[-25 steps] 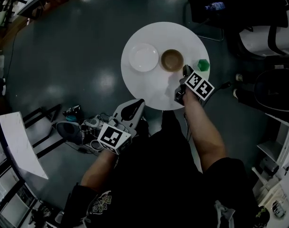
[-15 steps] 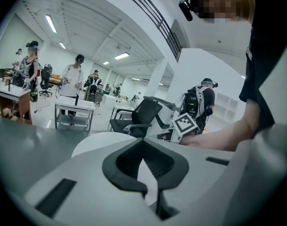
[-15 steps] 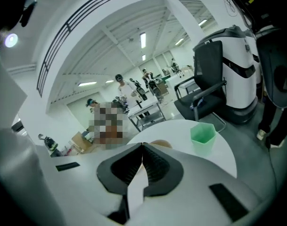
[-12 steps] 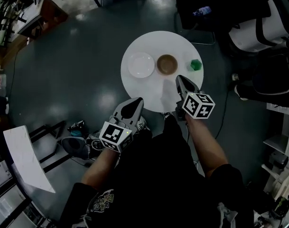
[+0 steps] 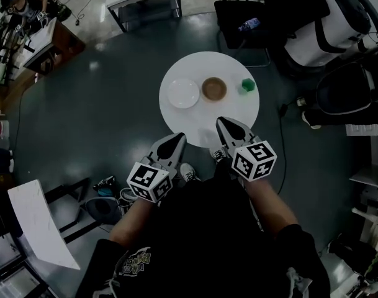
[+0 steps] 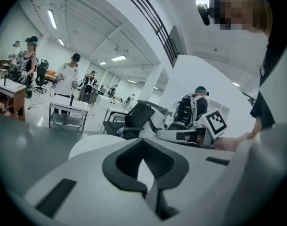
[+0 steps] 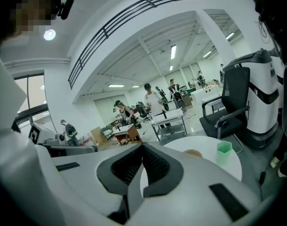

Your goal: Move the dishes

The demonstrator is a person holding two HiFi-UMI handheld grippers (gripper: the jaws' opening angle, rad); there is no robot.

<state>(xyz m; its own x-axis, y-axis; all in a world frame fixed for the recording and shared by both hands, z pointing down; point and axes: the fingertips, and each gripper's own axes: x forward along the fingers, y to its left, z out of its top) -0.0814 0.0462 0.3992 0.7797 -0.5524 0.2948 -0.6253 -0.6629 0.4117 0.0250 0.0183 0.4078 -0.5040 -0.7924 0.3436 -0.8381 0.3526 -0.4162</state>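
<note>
On the round white table (image 5: 208, 120) a white plate (image 5: 183, 93), a brown bowl (image 5: 214, 89) and a green cup (image 5: 247, 86) stand in a row. Both grippers hover at the table's near edge, well short of the dishes. My left gripper (image 5: 177, 138) is shut and empty, just off the rim. My right gripper (image 5: 222, 122) is shut and empty over the near edge. In the right gripper view the shut tips (image 7: 142, 145) point past the bowl (image 7: 192, 153) and the cup (image 7: 223, 150). The left gripper view shows its shut tips (image 6: 143, 141) before the table (image 6: 89, 143).
A black office chair (image 5: 244, 20) stands behind the table, and a white and black machine (image 5: 325, 23) at the back right. Cables and gear (image 5: 105, 197) lie on the floor at the left. People work at desks (image 6: 63, 108) further off.
My right gripper has drawn back from beside the bowl to the table's near edge and risen. The left gripper rose a little. The dishes have not moved.
</note>
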